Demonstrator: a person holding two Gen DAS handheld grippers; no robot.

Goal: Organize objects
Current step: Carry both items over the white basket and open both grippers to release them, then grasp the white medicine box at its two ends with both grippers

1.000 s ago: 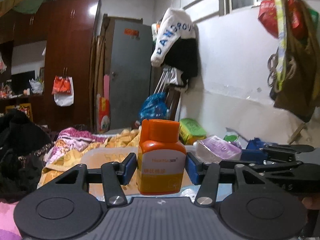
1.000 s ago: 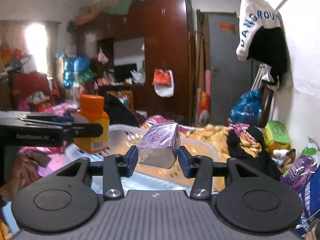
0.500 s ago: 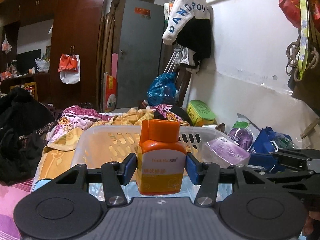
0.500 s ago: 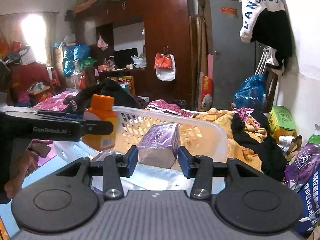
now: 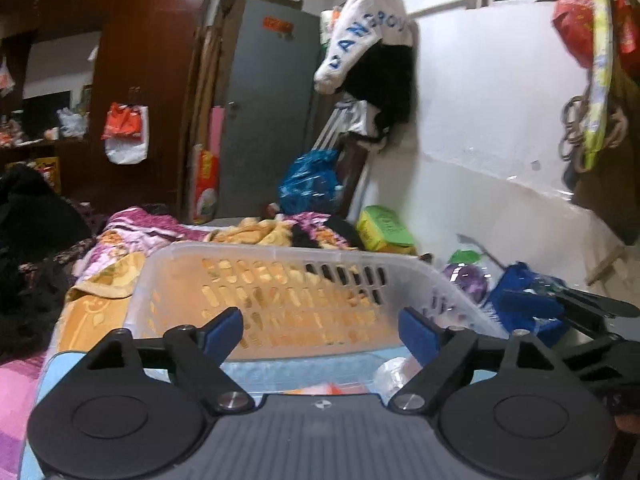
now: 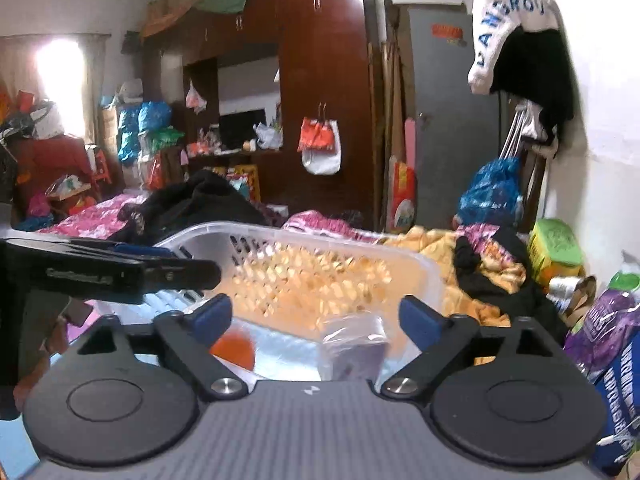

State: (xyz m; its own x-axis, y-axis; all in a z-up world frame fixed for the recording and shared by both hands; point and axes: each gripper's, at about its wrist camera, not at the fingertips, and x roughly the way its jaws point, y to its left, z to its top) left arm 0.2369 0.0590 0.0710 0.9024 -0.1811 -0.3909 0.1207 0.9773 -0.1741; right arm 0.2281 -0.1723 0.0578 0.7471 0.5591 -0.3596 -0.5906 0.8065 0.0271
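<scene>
Basket [image 6: 416, 268] walls are seen ahead of both grippers. Left gripper [image 5: 320, 330] fingers are spread wide, nothing held. Right gripper [image 6: 316, 316] fingers are likewise parted, empty. Purple packet [image 6: 356, 350] and orange bottle [image 6: 234, 350] are seen lying inside.

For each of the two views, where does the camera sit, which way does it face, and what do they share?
Left wrist: on the left claw, facing forward over the basket toward the door; its open fingers show, the right claw at the right edge.
Right wrist: on the right claw, open, facing the basket and wardrobe; the left claw at left.
Shared: basket, door, hanging jacket.
</scene>
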